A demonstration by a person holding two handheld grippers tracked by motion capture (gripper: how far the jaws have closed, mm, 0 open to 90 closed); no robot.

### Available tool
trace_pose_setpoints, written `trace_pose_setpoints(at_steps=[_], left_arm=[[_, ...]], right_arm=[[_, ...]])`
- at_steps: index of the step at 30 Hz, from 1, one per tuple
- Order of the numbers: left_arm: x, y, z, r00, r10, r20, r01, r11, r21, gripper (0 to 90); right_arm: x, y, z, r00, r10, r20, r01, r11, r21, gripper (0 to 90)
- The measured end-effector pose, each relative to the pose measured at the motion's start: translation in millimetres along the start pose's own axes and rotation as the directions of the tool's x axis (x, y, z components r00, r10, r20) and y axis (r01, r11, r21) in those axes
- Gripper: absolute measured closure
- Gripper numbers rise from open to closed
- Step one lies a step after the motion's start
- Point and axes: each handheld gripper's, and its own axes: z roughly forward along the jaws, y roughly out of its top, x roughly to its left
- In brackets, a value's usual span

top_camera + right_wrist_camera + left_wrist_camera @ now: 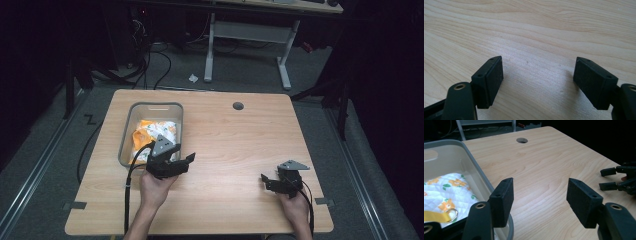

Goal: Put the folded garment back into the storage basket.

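From the high view, a grey bin (128,131) sits on the wooden table (235,145) at about ten o'clock from the table's middle, and a folded cloth (152,134) printed with orange flowers lies inside it. The left gripper (186,161) hovers just beside the bin's near right corner, at about eight o'clock from the middle, its jaws apart with nothing between them. The right gripper (266,181) sits low over the table at about four o'clock, well apart from the bin, jaws also apart and bare. A small round hole (238,106) marks the tabletop at twelve o'clock.

In the left gripper view, the two black jaws stand wide over bare wood, released. The bin's rim (477,171) runs up at nine o'clock, touching nothing (the left jaw overlaps it in the picture only). The cloth (451,187) lies flat in the bin, with a yellow strap and metal ring (452,213) at eight o'clock. The right gripper (604,179) shows at three o'clock.

In the right gripper view, both jaws are spread over the table's bare wood grain (536,37), grasping nothing.
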Motion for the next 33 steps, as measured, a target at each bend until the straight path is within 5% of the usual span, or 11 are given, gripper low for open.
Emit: trace_pose_setpoints(at_steps=[15,33], left_arm=[[-6.1,-10.0,1.3,0.9995,-0.017,0.028,0.017,0.9999,0.0,38.9],[-20.9,-26.8,24.3,0.9956,-0.033,0.088,0.029,0.998,0.056,39.0]], right_arm=[[0.0,0.0,-0.1,1.0,0.0,0.0,0.0,1.0,0.002,24.1],[0.0,0.0,0.0,1.0,-0.001,0.0,0.001,1.0,0.0,24.1]])
